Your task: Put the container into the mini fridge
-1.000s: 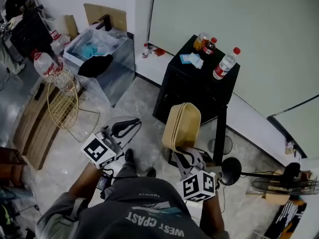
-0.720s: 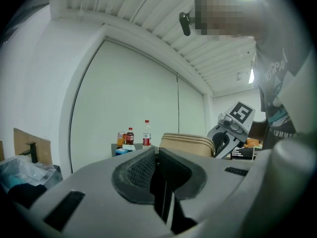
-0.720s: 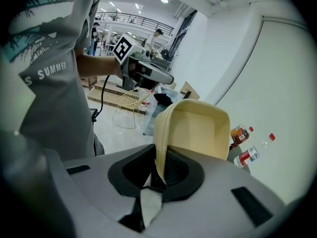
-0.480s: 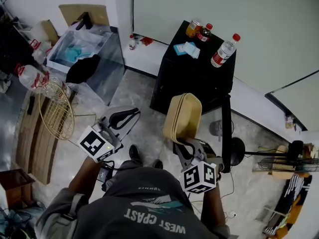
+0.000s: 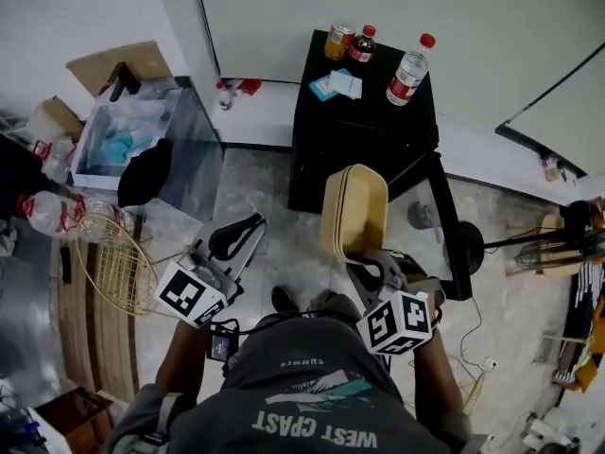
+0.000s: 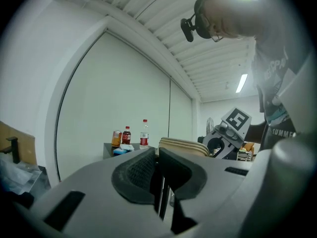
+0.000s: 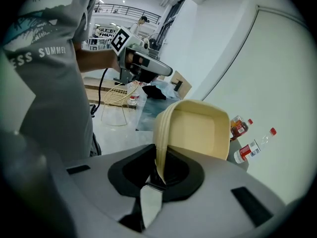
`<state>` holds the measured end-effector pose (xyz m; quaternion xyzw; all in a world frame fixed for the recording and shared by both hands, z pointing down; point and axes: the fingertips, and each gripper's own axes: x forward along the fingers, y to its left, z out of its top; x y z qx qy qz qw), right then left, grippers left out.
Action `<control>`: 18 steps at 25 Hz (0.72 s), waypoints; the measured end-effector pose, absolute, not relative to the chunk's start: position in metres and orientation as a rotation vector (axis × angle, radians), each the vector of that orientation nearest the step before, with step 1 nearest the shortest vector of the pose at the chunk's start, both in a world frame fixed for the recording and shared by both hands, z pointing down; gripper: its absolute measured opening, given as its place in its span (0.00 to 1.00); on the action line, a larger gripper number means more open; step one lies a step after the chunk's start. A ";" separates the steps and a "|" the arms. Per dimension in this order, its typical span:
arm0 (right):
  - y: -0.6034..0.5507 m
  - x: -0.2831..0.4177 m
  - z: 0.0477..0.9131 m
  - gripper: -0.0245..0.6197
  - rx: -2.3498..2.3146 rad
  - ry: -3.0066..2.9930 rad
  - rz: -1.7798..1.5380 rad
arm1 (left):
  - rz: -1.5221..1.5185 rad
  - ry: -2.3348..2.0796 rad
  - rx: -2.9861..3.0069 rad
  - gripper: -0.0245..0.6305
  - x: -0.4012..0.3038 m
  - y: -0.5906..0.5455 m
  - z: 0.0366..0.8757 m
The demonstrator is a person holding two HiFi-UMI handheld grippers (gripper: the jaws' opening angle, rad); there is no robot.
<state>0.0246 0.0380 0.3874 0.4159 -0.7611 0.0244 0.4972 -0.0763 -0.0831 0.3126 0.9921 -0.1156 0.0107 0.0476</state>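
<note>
The black mini fridge (image 5: pixel 364 130) stands against the wall ahead of me. A black panel (image 5: pixel 446 225), apparently its door, sticks out from its right front. The beige lidded container (image 5: pixel 354 211) stands on edge in front of the fridge, with my right gripper (image 5: pixel 373 265) shut on its lower rim. In the right gripper view the container (image 7: pixel 198 128) rises straight out of the jaws. My left gripper (image 5: pixel 236 242) hovers to the left of the container, shut with nothing in it. In the left gripper view its pads (image 6: pixel 148 170) meet, and the container (image 6: pixel 184 145) shows beyond them.
Three bottles (image 5: pixel 406 64) and a blue packet (image 5: pixel 338 85) sit on the fridge top. A clear bin (image 5: pixel 132 149) with a black cloth stands at the left, and a wire basket (image 5: pixel 113 263) lies below it. A fan stand base (image 5: pixel 468 246) and cables are at the right.
The fridge has slid from the right toward the middle of the head view. Both grippers shifted slightly right. The container stays held on edge in the right gripper.
</note>
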 end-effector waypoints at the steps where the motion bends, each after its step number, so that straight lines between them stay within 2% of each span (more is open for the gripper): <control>1: 0.037 0.023 0.389 0.13 1.009 -1.845 0.063 | 0.038 -0.347 3.020 0.10 -0.077 -0.084 0.315; 18: -0.025 0.056 0.436 0.13 0.910 -1.863 0.040 | 0.116 -0.448 2.939 0.10 -0.060 -0.133 0.335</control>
